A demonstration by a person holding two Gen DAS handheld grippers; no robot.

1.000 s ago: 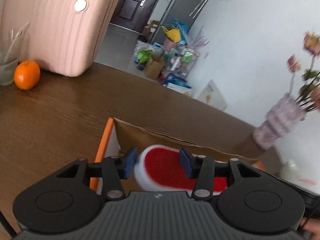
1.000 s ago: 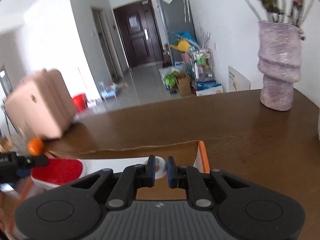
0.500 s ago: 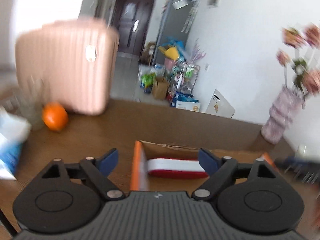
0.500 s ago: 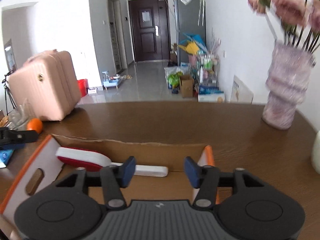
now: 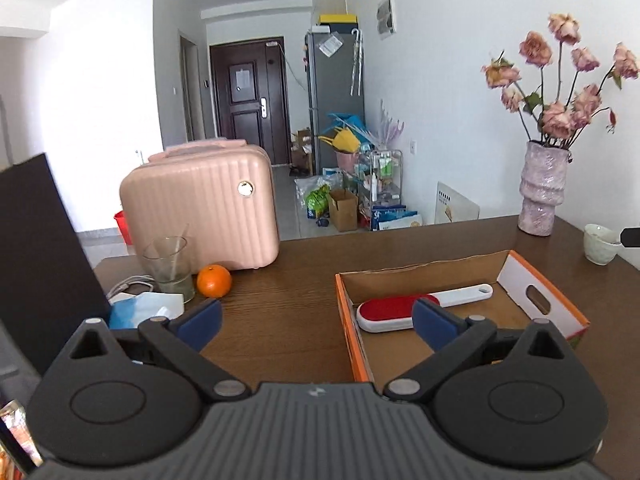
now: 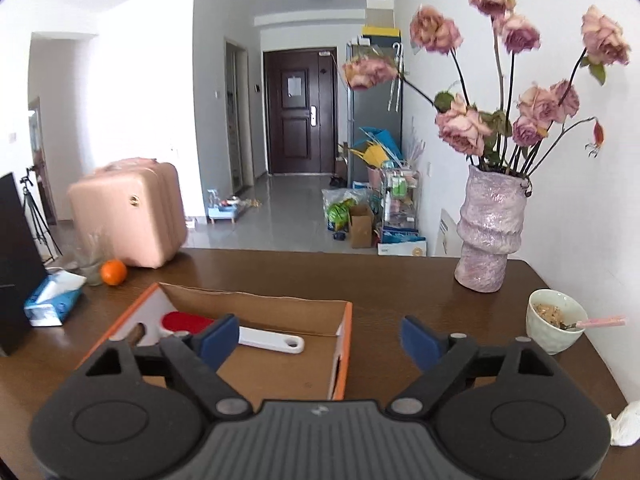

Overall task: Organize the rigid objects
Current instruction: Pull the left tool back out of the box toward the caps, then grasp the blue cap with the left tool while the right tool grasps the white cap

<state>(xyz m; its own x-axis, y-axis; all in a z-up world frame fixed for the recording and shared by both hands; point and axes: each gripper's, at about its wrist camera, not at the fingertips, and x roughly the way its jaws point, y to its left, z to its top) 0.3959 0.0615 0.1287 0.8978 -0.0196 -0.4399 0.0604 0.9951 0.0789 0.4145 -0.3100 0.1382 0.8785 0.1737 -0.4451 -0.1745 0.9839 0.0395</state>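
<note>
While spread, tongs (image 5: 316,318) above table edge (image 5: 280,376).

Bare tabletop (image 5: 280,312) between box (image 5: 348,320) and orange (image 5: 214,280) gives my left gripper (image 5: 316,320) passage; glass (image 5: 168,266), suitcase (image 5: 200,212) crowd left.

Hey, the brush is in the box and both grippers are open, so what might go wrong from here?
1. The bowl of food sits near the right gripper, its spoon handle sticking out sideways; a rightward sweep could tip it.
2. The orange rests loose beside the glass; a nudge from the left gripper may send it rolling.
3. The tall vase of flowers looks top-heavy.
</note>
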